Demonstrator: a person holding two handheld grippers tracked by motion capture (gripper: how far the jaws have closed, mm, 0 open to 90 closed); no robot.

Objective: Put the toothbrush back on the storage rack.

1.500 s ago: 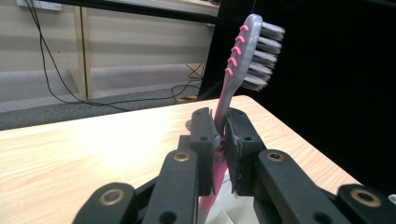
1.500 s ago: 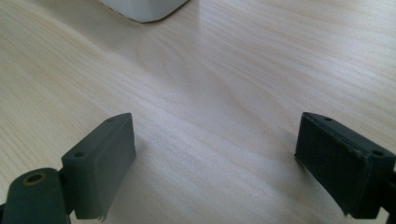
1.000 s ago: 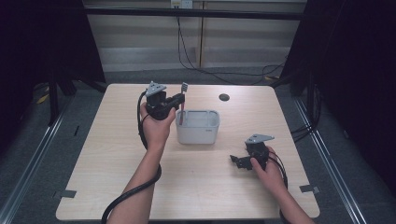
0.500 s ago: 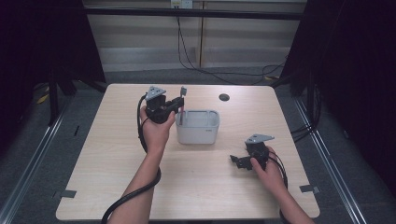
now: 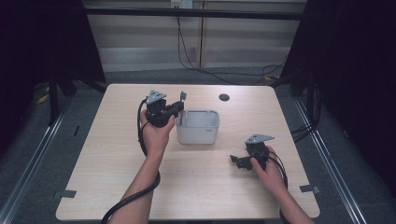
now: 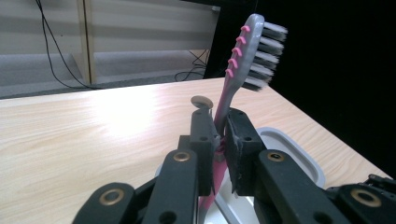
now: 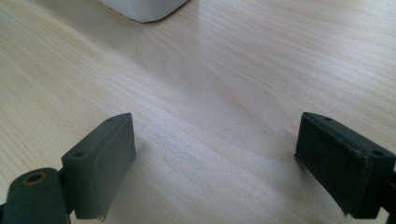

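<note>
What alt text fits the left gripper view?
The left claw is shut on a pink-and-grey toothbrush, bristle head up, above a white tub on a light wooden table.

The toothbrush (image 6: pixel 232 77) had a pink handle that turned grey toward the head, with small pink nubs along the grey back and bristles in bands of white and dark grey. The tub (image 5: pixel 198 127) was plain white. The table (image 5: pixel 112 154) showed a pale wood grain with fine lengthwise streaks, and a small dark round disc (image 5: pixel 224 97) sat on it. Both grippers' bodies and jaws were black, each topped by a grey plate.
</note>
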